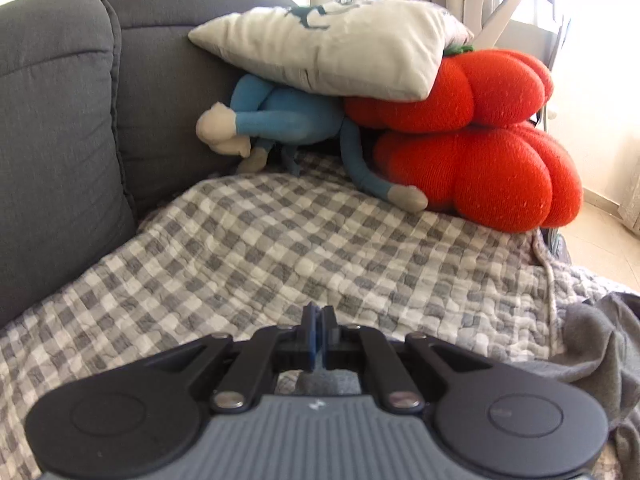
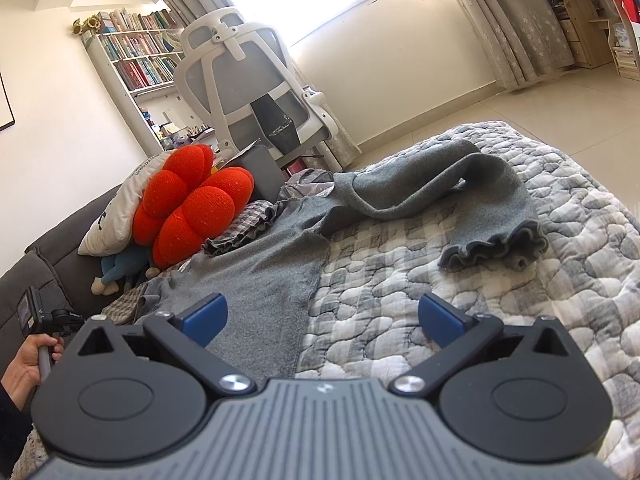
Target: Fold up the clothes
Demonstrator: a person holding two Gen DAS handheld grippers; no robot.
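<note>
left gripper (image 1: pixel 318 334) has its jaws pressed together on nothing, grey top (image 2: pixel 280 276) off to their right, while right gripper (image 2: pixel 322 316) waits with jaws spread, hem between them, probably lining up a pinch

left gripper (image 1: pixel 318 330) closed, empty; right gripper (image 2: pixel 322 316) jaws wide apart.
</note>
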